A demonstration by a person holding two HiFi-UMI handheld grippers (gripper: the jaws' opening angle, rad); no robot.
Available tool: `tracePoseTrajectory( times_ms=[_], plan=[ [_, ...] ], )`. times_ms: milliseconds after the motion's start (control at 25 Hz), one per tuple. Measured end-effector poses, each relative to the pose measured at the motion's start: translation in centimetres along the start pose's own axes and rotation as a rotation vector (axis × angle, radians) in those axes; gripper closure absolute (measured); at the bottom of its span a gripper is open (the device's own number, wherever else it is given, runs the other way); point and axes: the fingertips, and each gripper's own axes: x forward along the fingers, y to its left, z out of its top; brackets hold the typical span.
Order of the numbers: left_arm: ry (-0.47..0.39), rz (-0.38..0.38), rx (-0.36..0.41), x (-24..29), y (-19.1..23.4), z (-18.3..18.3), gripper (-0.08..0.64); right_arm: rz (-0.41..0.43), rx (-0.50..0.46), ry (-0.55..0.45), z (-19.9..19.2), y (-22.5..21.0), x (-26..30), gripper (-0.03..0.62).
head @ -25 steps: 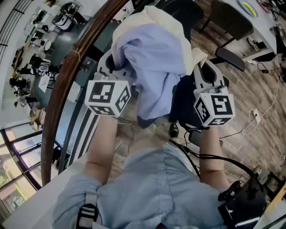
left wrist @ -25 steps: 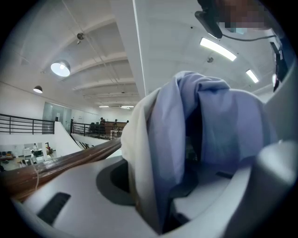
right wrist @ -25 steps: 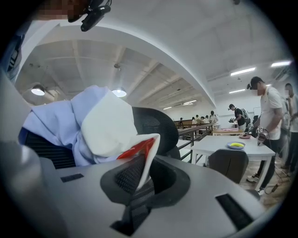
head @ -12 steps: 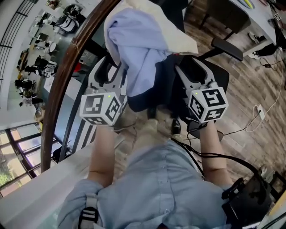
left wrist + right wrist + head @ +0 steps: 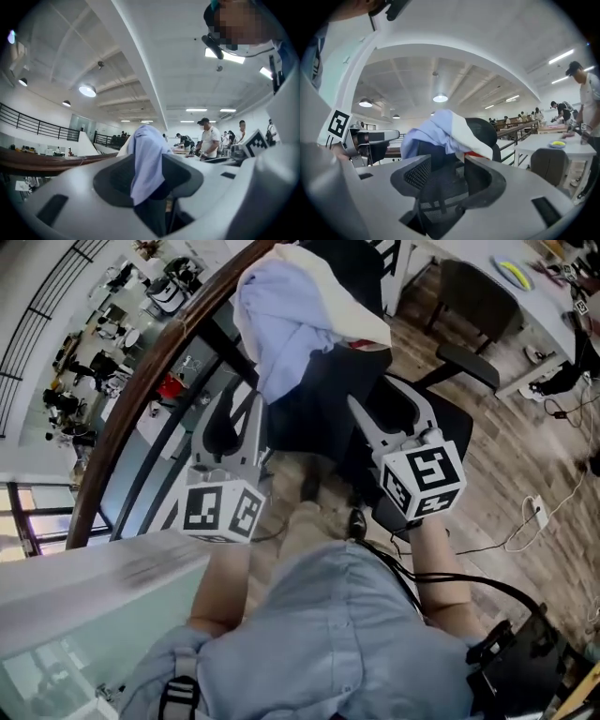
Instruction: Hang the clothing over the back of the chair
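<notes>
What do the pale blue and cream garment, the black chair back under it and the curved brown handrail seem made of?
Pale blue and cream garment: soft matte cloth, maybe cotton; it drapes in loose folds.
Black chair back: probably mesh on plastic; open weave shows in the right gripper view.
Curved brown handrail: likely varnished wood, smooth with a slight sheen.

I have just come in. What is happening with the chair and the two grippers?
A person holds a gripper in each hand before a chair. Light blue and cream clothing lies draped over its back. The left gripper and right gripper have just opened their jaws, the left then narrowing slightly; both are open, with nothing between them. The hanging looks done.
</notes>
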Motion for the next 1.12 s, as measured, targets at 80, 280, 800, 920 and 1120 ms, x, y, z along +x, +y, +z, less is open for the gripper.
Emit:
tracePoseTrajectory(
  times_ms=[80,280,800,920,1120],
  plan=[
    [-0.031,0.011,0.0,-1.0,-1.8,1.1,0.417,0.012,-0.04,-0.043,2.0,1.0,-1.4,0.373],
    [-0.1,0.064,0.002,-3.9,-5.4,3.2,0.511,0.026,-0.154,-0.127,4.3,3.0,-4.4,0.519],
    [-0.187,0.057,0.078,-3.0,-10.9,6.5,0.546,0.026,-0.176,-0.243,7.1,3.7,-6.9,0.574],
    [-0.185,0.058,0.096,-2.7,-11.6,6.4,0.546,0.025,-0.183,-0.24,7.0,3.6,-7.1,0.575],
    [-0.165,0.053,0.101,-2.5,-12.1,5.7,0.546,0.027,-0.189,-0.23,6.7,3.9,-7.0,0.58]
  ],
)
